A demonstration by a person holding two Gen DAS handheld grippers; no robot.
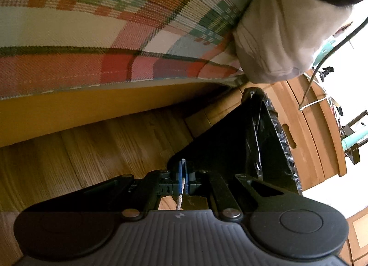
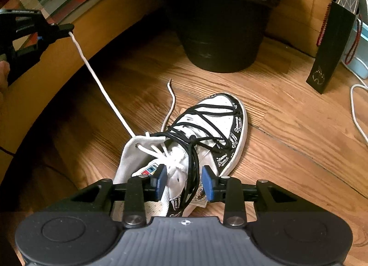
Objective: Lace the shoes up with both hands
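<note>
Blue pads on the right gripper (image 2: 184,181) are being held apart, one on each side of the shoe's ankle part, and it cannot be told if they are touching it. Nothing is being squeezed there. The shoe (image 2: 195,142) is lying on the wooden floor (image 2: 287,132), with its toe pointing away toward the black bin (image 2: 218,36).

Off to the upper left, the left gripper (image 2: 62,28) is being kept shut tight on the white lace (image 2: 101,86). In its own view, the lace (image 1: 181,188) is being pinched between the two blue pads of the left gripper (image 1: 183,174). The lace is being pulled straight and tight from a hole in the shoe's white side flap up to that gripper. The other lace end (image 2: 171,96) is lying loose and wavy on the floor.

The step in hand seems to be pulling one lace snug through its hole while the shoe is being steadied. Next, the lace end probably needs to be pointed at the next hole, so a firm hold on the shoe may be needed first.

The lace is looking thin, soft and ropey. The shoe is looking white and smooth, with black cords crossing it and a rubbery edge. The floor is looking hard and shiny. The bin bag is looking crinkly. A checked cloth (image 1: 115,24) is being seen on the bed.
</note>
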